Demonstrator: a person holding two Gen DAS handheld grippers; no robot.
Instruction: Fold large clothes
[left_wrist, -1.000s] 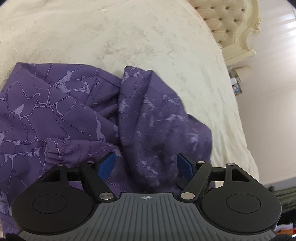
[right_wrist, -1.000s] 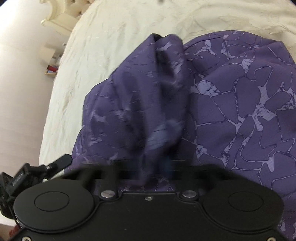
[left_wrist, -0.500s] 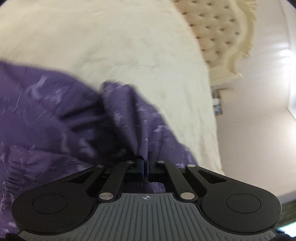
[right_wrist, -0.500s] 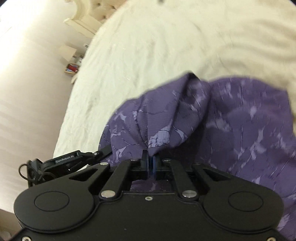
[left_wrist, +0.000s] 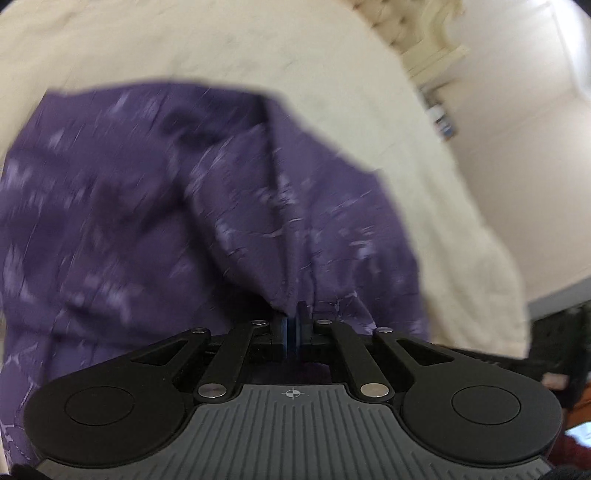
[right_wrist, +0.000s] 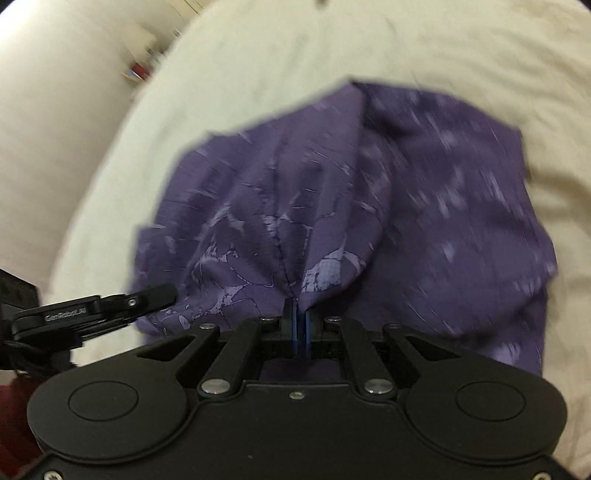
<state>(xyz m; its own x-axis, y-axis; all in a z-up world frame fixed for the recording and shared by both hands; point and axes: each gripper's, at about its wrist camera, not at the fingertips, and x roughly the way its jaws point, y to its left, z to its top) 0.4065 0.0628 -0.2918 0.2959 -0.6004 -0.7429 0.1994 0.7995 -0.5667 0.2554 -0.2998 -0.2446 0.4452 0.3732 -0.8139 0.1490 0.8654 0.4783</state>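
Note:
A large purple garment (left_wrist: 155, 206) with a pale cracked pattern lies bunched on a cream bed. My left gripper (left_wrist: 294, 320) is shut on a pinched fold of it, and the cloth rises in a ridge from the jaws. My right gripper (right_wrist: 298, 320) is shut on another fold of the same garment (right_wrist: 424, 206), with creases fanning out from the jaws. Both views are motion-blurred. The rest of the garment hangs and spreads beyond the grippers.
The cream bedspread (left_wrist: 221, 48) surrounds the garment, and it also shows in the right wrist view (right_wrist: 369, 44). A tufted headboard (left_wrist: 417, 33) stands at the far right. A small stand with items (right_wrist: 142, 70) stands by the wall. The left gripper's body (right_wrist: 92, 314) shows at the right view's left edge.
One second ago my left gripper was open over the garment. Both grippers are now shut on folds and have lifted the cloth, drawing it up and back off the bed.

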